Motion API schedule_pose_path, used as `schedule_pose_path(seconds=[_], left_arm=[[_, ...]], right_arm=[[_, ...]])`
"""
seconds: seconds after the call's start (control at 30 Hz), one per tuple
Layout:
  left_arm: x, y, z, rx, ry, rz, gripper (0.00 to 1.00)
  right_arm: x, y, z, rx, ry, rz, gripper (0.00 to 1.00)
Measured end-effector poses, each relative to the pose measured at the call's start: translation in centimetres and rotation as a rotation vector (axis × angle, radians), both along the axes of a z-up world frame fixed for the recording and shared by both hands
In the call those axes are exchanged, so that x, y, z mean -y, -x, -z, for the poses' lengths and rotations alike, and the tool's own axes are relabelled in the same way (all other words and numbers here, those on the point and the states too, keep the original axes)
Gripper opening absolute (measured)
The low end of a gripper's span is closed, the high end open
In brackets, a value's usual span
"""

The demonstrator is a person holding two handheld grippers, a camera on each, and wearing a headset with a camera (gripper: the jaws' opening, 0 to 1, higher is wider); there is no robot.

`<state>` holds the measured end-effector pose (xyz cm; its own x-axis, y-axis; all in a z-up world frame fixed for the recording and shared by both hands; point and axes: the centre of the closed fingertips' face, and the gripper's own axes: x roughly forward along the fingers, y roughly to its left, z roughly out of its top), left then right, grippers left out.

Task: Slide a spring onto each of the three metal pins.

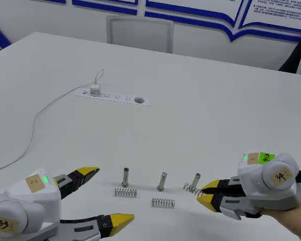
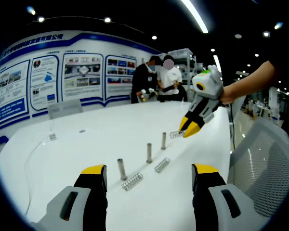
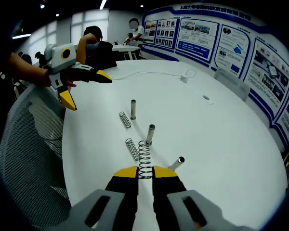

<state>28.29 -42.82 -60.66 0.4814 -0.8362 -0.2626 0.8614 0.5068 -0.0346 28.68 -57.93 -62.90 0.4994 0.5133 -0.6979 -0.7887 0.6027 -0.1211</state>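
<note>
**One spring held by the right gripper**

Three metal pins stand upright on the white table. Right of the middle pin, the right gripper clamps the coiled spring. A loose spring lies flat just before that pin, and another spring lies further left. Left of the pin, the left gripper gapes, empty.

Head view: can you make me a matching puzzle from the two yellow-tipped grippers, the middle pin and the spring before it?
1 left yellow-tipped gripper
2 right yellow-tipped gripper
3 middle metal pin
4 loose coil spring before it

A lying on the white table
B upright
C open
D shut on a second coil spring

Pairs: 1-C, 2-D, 3-B, 4-A
</note>
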Motion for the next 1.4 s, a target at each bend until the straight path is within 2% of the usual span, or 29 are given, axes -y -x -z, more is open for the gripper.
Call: schedule_pose_path(seconds=[0.07, 0.27, 0.37, 0.57, 0.67, 0.77, 0.93, 1.03, 1.1, 1.17, 1.27, 1.33, 1.4], left_arm=[[0.6, 0.2, -0.1, -0.011, 0.006, 0.028, 0.69], [2.0, -0.5, -1.2, -0.003, 0.005, 0.073, 0.66], [2.9, -0.8, -1.8, 0.031, -0.019, 0.118, 0.61], [4.9, -1.1, -2.2, 0.047, -0.058, 0.212, 0.54], [5.9, -0.8, -2.4, 0.041, -0.058, 0.251, 0.48], [6.8, -0.7, -2.6, 0.042, -0.062, 0.274, 0.49], [7.6, -0.8, -2.8, 0.037, -0.059, 0.292, 0.47], [7.7, -0.6, -2.2, 0.014, -0.087, 0.310, 0.45], [7.8, -0.5, -2.2, 0.026, -0.098, 0.317, 0.44], [7.9, -0.4, -2.3, 0.024, -0.096, 0.332, 0.40], [8.2, -0.2, -2.3, 0.037, -0.112, 0.359, 0.31], [8.4, 0.0, -2.0, 0.034, -0.132, 0.380, 0.27], [8.4, 0.0, -1.7, 0.050, -0.165, 0.396, 0.26]], right_arm=[[-0.3, 0.0, -0.3, 0.008, 0.009, -0.020, 0.11], [-1.7, 0.0, -1.3, 0.027, -0.001, -0.057, 0.11], [-2.4, 0.0, -1.7, 0.038, 0.008, -0.084, 0.11], [-3.8, -0.2, -2.7, 0.059, 0.009, -0.125, 0.11], [-4.4, -0.4, -3.3, 0.079, 0.018, -0.153, 0.11], [-4.8, -0.4, -3.6, 0.083, 0.025, -0.175, 0.11], [-5.3, 0.0, -3.8, 0.089, 0.051, -0.224, 0.11], [-5.6, 0.4, -3.8, 0.089, 0.069, -0.256, 0.11], [-5.7, 0.5, -3.6, 0.091, 0.083, -0.274, 0.11], [-5.8, 0.7, -3.5, 0.092, 0.089, -0.282, 0.11], [-6.0, 0.8, -3.4, 0.089, 0.093, -0.292, 0.11], [-6.1, 0.9, -3.5, 0.090, 0.090, -0.299, 0.11], [-6.2, 1.0, -3.6, 0.093, 0.092, -0.305, 0.11]])
